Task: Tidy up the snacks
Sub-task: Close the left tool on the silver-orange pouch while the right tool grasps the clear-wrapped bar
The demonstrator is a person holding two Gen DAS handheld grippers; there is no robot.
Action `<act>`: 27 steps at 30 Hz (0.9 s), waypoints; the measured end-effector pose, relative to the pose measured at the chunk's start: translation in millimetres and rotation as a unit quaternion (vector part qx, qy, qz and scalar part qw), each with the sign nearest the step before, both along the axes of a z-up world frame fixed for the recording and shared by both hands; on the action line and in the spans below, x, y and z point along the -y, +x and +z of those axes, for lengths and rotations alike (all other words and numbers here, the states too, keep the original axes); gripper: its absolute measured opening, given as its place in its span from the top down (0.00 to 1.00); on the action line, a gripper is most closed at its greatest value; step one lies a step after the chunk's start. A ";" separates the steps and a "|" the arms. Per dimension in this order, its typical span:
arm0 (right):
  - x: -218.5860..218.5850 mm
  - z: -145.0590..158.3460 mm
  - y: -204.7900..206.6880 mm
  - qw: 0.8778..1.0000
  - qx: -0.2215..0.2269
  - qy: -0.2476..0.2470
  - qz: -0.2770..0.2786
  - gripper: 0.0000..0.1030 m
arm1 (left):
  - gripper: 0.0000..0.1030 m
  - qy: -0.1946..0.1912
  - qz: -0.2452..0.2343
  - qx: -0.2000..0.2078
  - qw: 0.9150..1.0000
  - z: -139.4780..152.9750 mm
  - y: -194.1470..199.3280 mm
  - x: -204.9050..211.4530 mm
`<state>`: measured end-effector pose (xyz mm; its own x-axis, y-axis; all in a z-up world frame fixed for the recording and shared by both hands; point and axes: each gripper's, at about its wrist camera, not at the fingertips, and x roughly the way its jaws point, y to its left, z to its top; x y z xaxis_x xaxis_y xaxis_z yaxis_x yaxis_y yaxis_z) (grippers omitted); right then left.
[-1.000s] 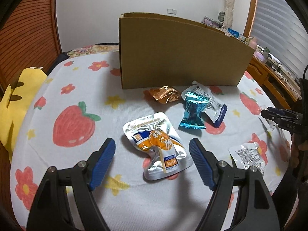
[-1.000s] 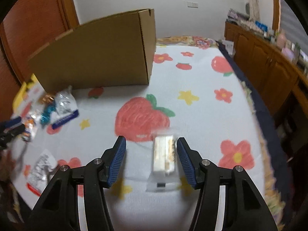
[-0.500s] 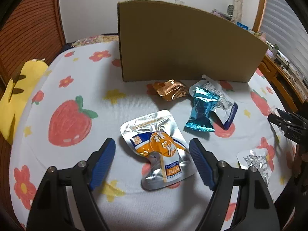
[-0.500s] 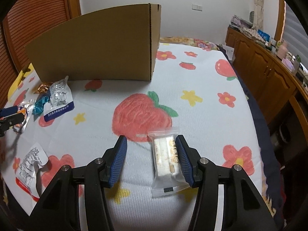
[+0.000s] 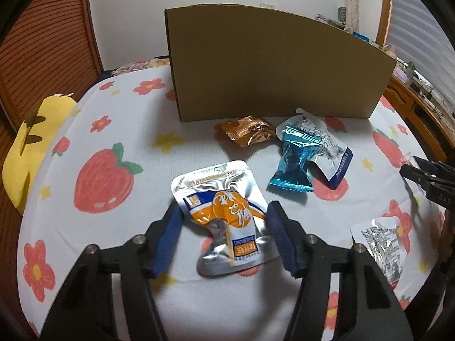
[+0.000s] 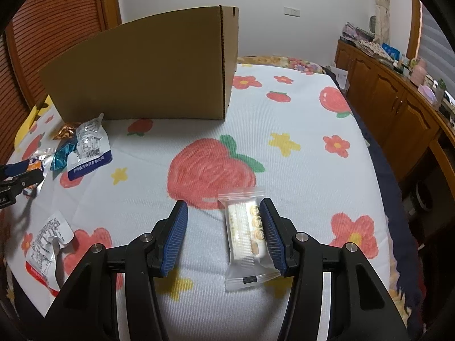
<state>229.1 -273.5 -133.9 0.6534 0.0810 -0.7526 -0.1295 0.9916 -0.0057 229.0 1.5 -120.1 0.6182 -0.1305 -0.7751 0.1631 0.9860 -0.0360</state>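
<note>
Left wrist view: left gripper (image 5: 223, 236) straddles the silver-orange pouch (image 5: 226, 218) low centre, jaws closing to lift it. Right gripper (image 6: 224, 234), apart, brackets the cracker packet (image 6: 247, 234) on the bed (image 6: 298, 176); cardboard box (image 6: 148, 71) waits upper left.

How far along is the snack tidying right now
Nothing visibly sorted yet; the box's inside is hidden. The left gripper is closing around the orange pouch; the right gripper straddles the biscuit pack. The copper and blue wrappers lie loose.
</note>
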 end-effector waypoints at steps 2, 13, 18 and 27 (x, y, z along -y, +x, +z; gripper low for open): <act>-0.2 -0.4 -0.6 1.000 0.000 -0.001 0.000 0.48 | 0.56 0.004 0.002 0.006 1.000 2.1 -1.0 0.3; -2.8 -0.3 0.2 1.000 0.001 -0.001 -0.001 0.48 | 0.66 0.030 -0.034 0.025 0.999 10.2 -19.8 8.0; -2.1 -0.4 0.2 1.000 0.001 0.000 -0.001 0.48 | 0.67 0.017 -0.036 0.034 0.999 12.3 -29.0 6.9; -2.1 -0.4 0.3 1.000 0.000 0.000 -0.001 0.48 | 0.68 0.002 -0.021 0.060 0.998 25.3 -37.1 -0.1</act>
<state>229.4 -271.4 -134.4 0.6543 0.0802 -0.7520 -0.1275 0.9918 -0.0051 191.9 1.6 -94.9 0.7013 -0.1550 -0.6958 0.2062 0.9784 -0.0101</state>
